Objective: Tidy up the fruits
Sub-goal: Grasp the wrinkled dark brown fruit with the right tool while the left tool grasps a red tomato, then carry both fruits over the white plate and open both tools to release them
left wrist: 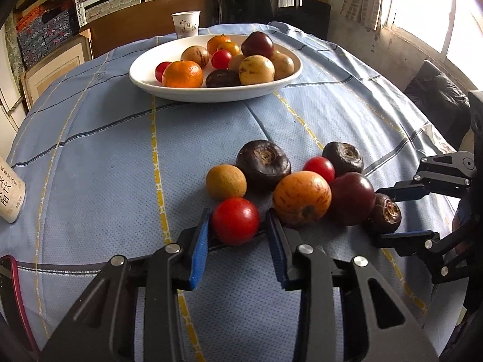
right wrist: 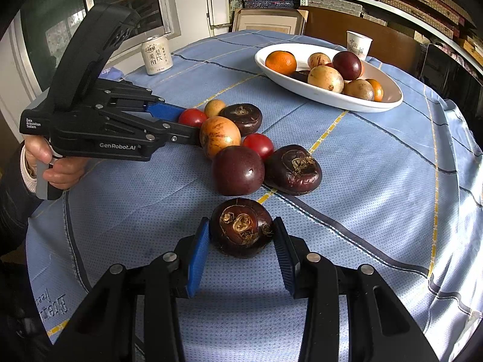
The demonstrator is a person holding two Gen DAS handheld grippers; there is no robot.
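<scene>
Left fingers (left wrist: 238,226) pinch a tomato (left wrist: 235,220) (underside hidden); right fingers (right wrist: 241,235) pinch a chestnut (right wrist: 241,230).

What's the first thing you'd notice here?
The white bowl heaped with fruit sits at the far side of the blue tablecloth. Nearer, the left gripper has its jaws around a red tomato, and the right gripper around a dark water chestnut.

The can (left wrist: 10,194) is cut off at the left wrist view's edge, its label print unreadable.

Both hand-held grippers (left wrist: 238,226) (right wrist: 241,235) angled down, clamped.
</scene>
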